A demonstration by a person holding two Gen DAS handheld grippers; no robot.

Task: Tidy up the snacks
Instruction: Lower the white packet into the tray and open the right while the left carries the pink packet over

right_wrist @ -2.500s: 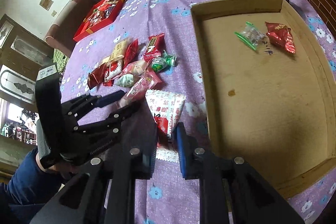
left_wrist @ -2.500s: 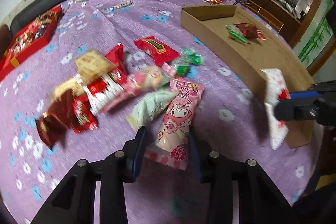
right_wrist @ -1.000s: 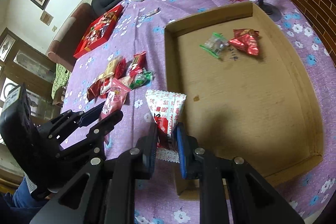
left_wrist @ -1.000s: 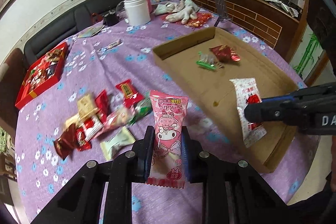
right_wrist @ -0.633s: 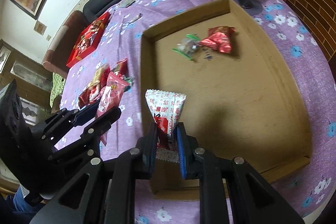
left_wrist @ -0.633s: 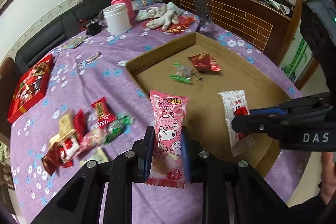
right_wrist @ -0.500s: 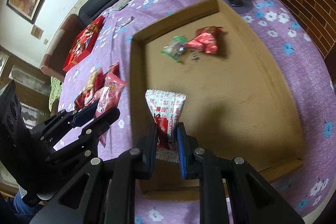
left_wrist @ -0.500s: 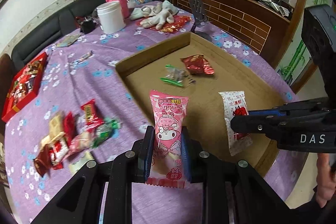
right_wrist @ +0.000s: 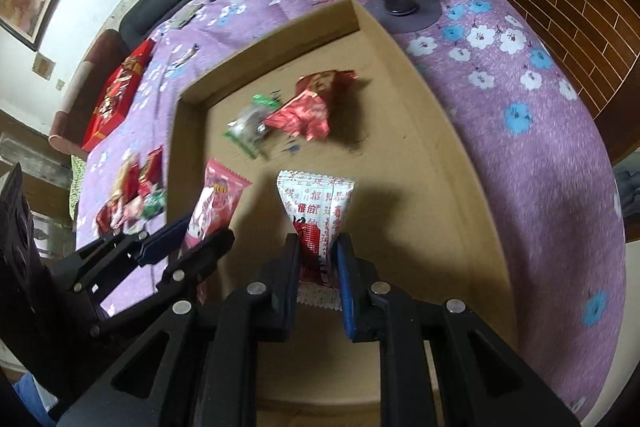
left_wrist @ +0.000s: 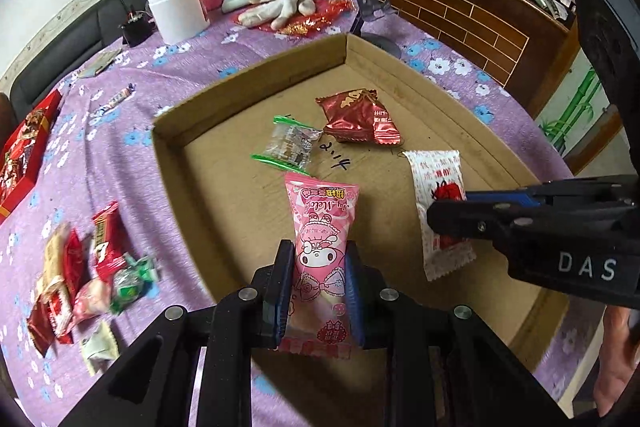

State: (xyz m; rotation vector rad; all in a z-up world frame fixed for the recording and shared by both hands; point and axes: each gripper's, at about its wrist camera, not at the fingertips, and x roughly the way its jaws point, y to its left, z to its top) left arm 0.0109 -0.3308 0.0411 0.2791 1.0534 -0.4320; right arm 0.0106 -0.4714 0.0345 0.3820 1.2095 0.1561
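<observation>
Purple flowered tablecloth (left_wrist: 132, 95) covers a round table; on it lies a shallow brown cardboard tray (left_wrist: 256, 67) already holding a clear green-edged candy packet (left_wrist: 289, 143) and a crinkled red foil packet (left_wrist: 358, 117), side by side near its far end.

Left gripper (left_wrist: 318, 281): jaws narrow, clamped on the lower half of a tall pink cartoon-printed snack pouch (left_wrist: 322, 227). Pouch stands upright between the pads, long axis running away from the hand toward the far tray wall.

Right gripper (right_wrist: 318, 263): jaws narrow, clamped on a white snack packet with red print (right_wrist: 316, 211), also gripped low, top fanned upward.

Both packets hang over the bare near half of the tray floor, pink one on the left, white one on the right (not touching each other). Neither rests on the cardboard yet.

Judgement: release step is next. Open floor lies straight below and ahead of both grippers; each hand looks about equally near its drop spot.

Loose pile of small wrapped snacks (left_wrist: 80, 275) sits on the cloth left of the tray, unsorted.
</observation>
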